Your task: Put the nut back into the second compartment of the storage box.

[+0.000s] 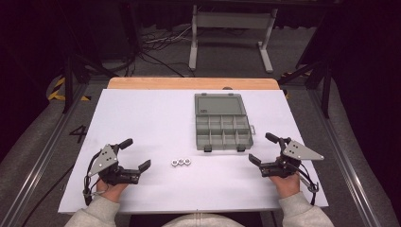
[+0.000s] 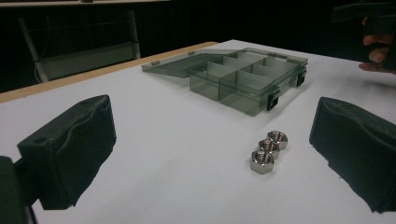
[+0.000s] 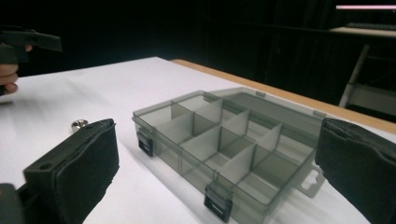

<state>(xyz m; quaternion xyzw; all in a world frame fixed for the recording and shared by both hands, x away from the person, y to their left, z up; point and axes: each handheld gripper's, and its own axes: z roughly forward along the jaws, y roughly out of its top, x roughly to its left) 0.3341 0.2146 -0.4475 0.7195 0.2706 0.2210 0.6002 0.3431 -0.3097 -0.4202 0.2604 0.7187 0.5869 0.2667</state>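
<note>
Nuts (image 1: 181,162): I am seeing three steel hex nuts lying in a short touching row on the white table (image 1: 142,118), near its front edge, between my two grippers and just in front of the organiser box (image 1: 222,124)

Handling: I am judging each nut to be small, hard, dense for its size and smooth enough to skid away under a glancing pad; the safest hold is across two opposite flats, taking an end nut first so its neighbours are not being nudged

Organiser box: I am viewing a grey translucent plastic case lying open, lid folded back flat, its divided compartments looking empty; it seems light and likely to slide if knocked

Left gripper (image 1: 138,155): I am holding it low over the table at the left, jaws standing wide apart and gripping nothing; in the left gripper view the nuts (image 2: 267,151) are lying ahead between its pads, nearer the right one

Right gripper (image 1: 263,148): I am holding it low at the right, jaws spread wide and empty, aiming at the box's front corner (image 3: 219,158)

Hands: I am keeping both forearms entering from the near edge, wrists level, grippers angled inward
</note>
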